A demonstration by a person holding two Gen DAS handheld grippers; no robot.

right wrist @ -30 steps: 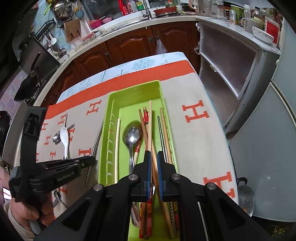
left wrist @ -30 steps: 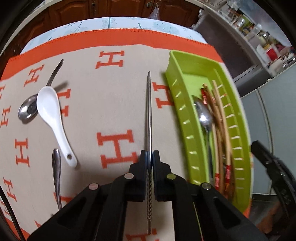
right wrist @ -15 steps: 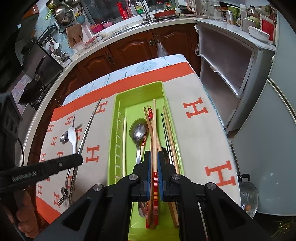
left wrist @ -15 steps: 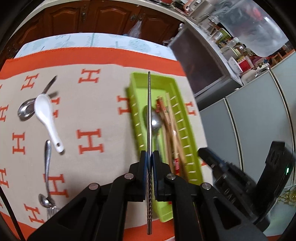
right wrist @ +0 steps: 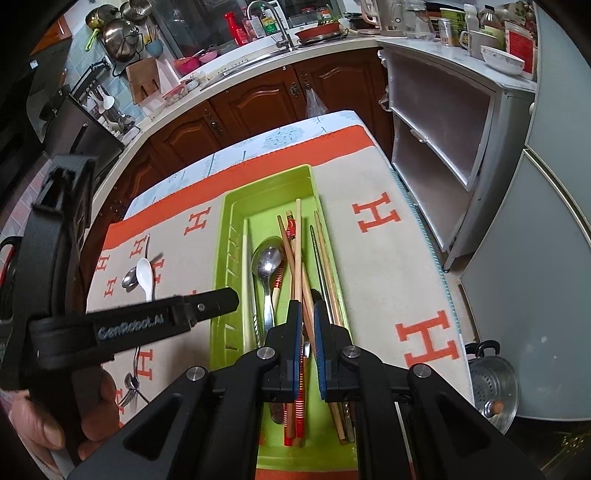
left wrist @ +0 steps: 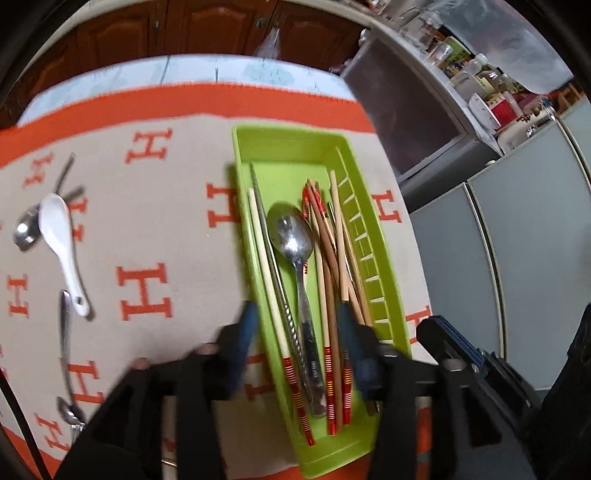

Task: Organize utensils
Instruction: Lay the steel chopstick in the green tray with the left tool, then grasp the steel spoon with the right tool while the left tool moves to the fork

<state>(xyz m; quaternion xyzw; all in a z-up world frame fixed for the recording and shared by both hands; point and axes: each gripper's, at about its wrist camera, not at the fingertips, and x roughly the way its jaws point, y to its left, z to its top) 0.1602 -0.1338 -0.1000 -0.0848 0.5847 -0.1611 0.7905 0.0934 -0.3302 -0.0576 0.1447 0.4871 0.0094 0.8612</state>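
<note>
1. The left hand-held gripper [left wrist: 297,332] is nearest and blurred. Its jaws are opening and stand apart over the near half of the tray [left wrist: 291,147]. They press on nothing.
2. Between these jaws, a metal chopstick [left wrist: 273,266] lies on the tray floor, along the left wall. Just beside it is a pale chopstick [left wrist: 260,251].
3. The right hand-held gripper [right wrist: 307,321] hangs over the near end of the same tray, with its jaws almost together. Wooden chopsticks [left wrist: 325,258] show through the narrow gap. I cannot tell if one of them is clamped.
4. In the right wrist view, a hand [right wrist: 40,421] holds the left tool at the lower left.
5. In the middle of the tray lies a steel spoon [left wrist: 291,236], bowl pointing away. The wooden chopsticks lie crossed to its right, red-striped ends near.
6. The tray stands on a cloth [left wrist: 147,221] with orange letters, which covers the worktop [left wrist: 184,70].
7. Well apart on the left of the cloth lies a white spoon [left wrist: 59,236]. It rests across a metal spoon [left wrist: 26,232]. Nearer to the camera is more cutlery [left wrist: 64,332].
8. Behind the worktop are brown cabinets [left wrist: 207,29].
</note>
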